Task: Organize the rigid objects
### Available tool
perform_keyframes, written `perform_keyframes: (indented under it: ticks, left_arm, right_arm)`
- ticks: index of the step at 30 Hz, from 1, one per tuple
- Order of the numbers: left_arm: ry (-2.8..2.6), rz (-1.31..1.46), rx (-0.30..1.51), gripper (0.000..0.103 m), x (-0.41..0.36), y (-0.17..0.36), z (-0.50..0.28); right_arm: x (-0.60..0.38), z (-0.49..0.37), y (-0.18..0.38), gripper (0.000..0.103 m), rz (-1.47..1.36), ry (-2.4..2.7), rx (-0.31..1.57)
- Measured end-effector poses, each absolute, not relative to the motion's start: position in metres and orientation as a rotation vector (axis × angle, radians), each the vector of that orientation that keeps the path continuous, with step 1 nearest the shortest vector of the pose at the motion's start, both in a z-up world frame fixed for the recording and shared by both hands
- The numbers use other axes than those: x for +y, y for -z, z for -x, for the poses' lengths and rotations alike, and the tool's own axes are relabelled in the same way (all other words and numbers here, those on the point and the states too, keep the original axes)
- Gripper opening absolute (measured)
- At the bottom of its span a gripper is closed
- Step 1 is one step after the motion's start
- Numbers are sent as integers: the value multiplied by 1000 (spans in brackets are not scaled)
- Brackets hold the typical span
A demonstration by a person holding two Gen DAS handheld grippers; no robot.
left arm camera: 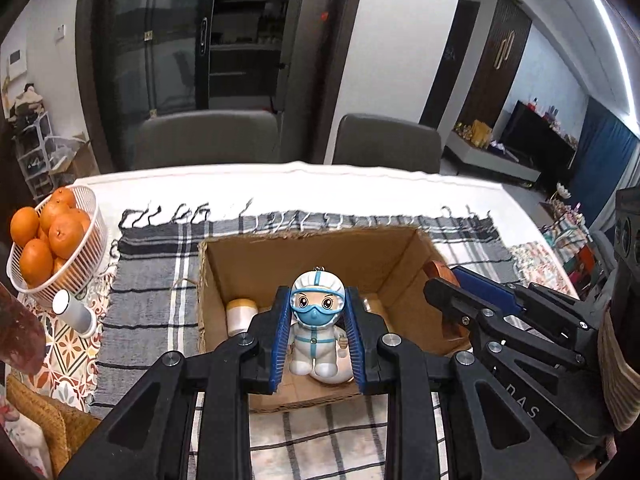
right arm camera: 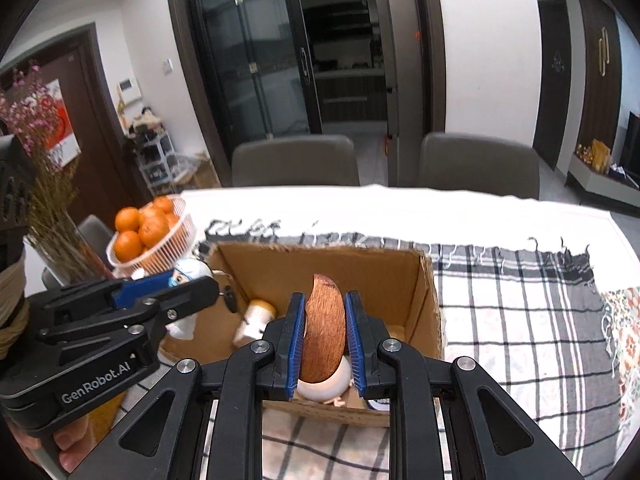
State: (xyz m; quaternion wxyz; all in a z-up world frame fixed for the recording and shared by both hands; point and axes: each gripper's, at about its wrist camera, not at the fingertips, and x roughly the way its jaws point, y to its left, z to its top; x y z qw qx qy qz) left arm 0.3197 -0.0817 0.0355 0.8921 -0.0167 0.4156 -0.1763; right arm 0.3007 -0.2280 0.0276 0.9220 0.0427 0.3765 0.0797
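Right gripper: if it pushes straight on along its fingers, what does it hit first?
Likely the far inner wall of the brown cardboard box, beyond the brown wooden piece clamped in the right gripper; depth unclear.

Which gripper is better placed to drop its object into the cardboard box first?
Left, narrowly: the left gripper holds the figurine above the cardboard box floor. The right gripper grips the wooden piece nearer the front wall.

- A home dining area — grey chairs (right arm camera: 295, 160) pushed against a cloth-covered table (right arm camera: 400, 208).
- A basket of oranges (left arm camera: 44, 240), dried flowers (right arm camera: 36, 148), glass sliding doors (right arm camera: 248, 52) — and a TV (left arm camera: 536, 136) beyond.
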Motion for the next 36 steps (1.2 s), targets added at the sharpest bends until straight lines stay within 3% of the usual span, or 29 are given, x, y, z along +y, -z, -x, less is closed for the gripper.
perform_keyframes:
  ticks: [22, 36]
  left_arm:
    - [303, -41, 1047, 27, -89, 21, -346]
    - [264, -27, 940, 34, -81, -5, -314]
  right_arm:
    - [-235, -337, 35, 23, -47, -148, 986]
    - [-237, -310, 12, 25, -72, -103, 920]
